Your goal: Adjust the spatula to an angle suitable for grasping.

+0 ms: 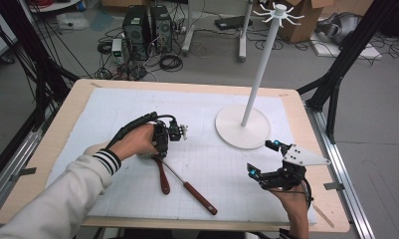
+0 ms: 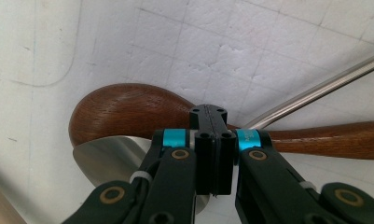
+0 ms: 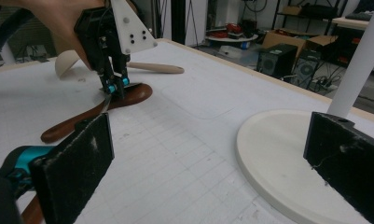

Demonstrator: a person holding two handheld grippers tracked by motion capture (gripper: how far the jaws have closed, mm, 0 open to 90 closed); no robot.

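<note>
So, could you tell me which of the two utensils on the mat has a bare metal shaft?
The metal spatula: a bare steel shaft runs to a reddish-brown handle near the table's front edge. The wooden spoon crossing it is dark wood throughout.

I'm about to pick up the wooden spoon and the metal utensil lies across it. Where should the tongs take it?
Grip the wooden spoon on the bare end of its handle near the table's front edge, coming straight down with the jaws across its width. That stretch lies flat and clear; farther up, the metal utensil crosses it and the shut left tongs sit at the bowl.
</note>
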